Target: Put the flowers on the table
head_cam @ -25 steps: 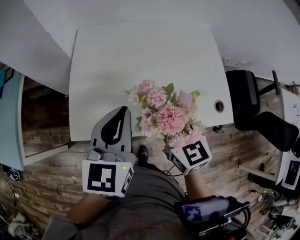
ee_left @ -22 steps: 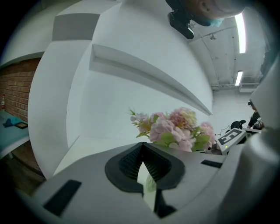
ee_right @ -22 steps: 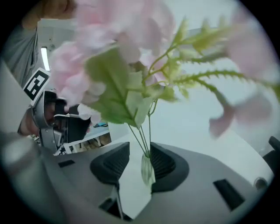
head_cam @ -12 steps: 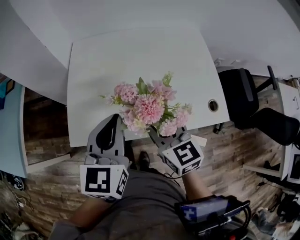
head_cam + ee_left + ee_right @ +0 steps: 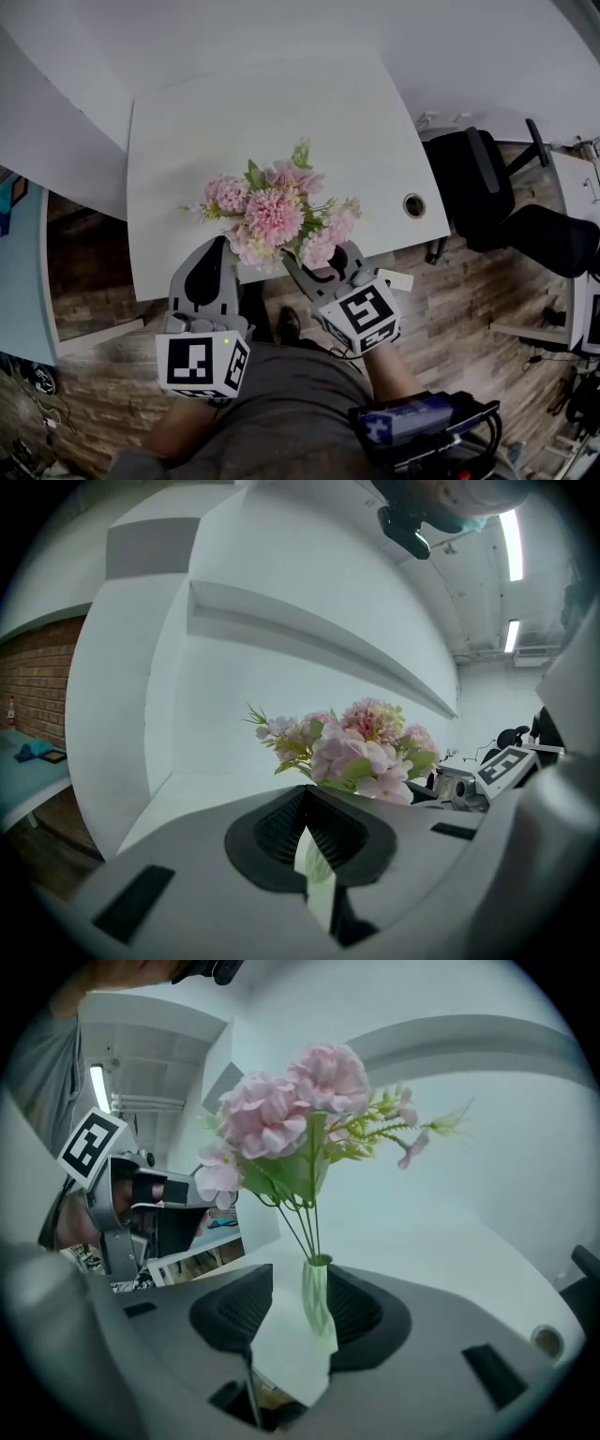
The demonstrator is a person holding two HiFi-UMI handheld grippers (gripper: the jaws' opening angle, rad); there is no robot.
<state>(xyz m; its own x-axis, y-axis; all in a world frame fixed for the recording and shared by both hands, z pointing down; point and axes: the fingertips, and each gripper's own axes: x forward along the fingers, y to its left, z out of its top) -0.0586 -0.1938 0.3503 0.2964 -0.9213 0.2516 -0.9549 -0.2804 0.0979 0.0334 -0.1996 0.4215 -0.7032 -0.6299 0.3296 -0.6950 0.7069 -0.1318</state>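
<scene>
A bunch of pink flowers stands in a slim pale green vase on the white table, close to its front edge. My right gripper is open with the vase between its jaws. In the right gripper view the vase stands near the right pad, and the left pad is well clear of it. My left gripper is shut and empty, just left of the bouquet at the table's edge. In the left gripper view the flowers rise just beyond its closed tips.
A round cable hole sits near the table's right front corner. A black office chair stands to the right of the table. A teal-topped desk is at the far left. A white wall shelf runs behind the table.
The bouquet has gone left and onto the table with the right gripper. The right jaws, which were closed on the vase, have spread apart. The left gripper has stayed shut beside it.
</scene>
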